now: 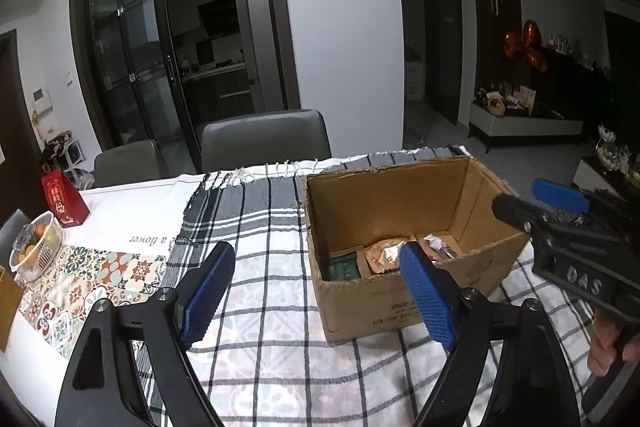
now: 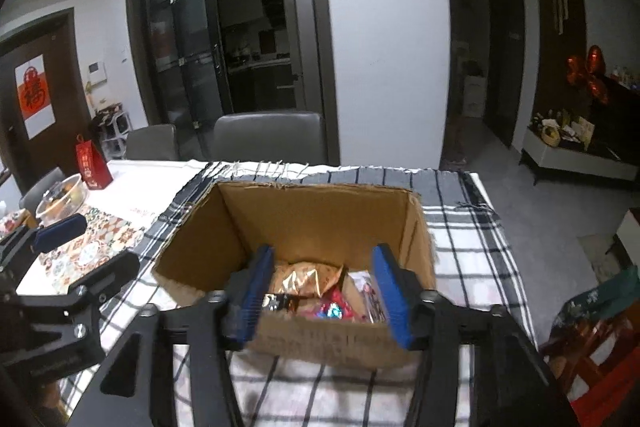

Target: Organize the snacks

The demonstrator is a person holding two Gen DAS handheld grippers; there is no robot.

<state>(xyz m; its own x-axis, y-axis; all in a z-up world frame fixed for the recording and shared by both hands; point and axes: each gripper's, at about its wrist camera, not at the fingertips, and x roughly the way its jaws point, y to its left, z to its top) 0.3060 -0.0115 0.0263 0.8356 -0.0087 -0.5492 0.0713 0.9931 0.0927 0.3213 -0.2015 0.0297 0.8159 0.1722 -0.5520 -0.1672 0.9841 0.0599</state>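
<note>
Snack box (image 2: 316, 223) beyond empty, parted jaws

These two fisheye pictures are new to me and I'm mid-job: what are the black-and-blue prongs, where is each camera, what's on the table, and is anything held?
The prongs are hand-held two-finger grippers, one in each of a person's hands, with a camera on each looking along its fingers. The left wrist view shows the left gripper open and empty over the checked tablecloth, with the right gripper at the side. The right wrist view shows that gripper open above the cardboard box, holding nothing. Wrapped snacks lie inside the box. Further left stand a red gift bag and a fruit basket.
</note>
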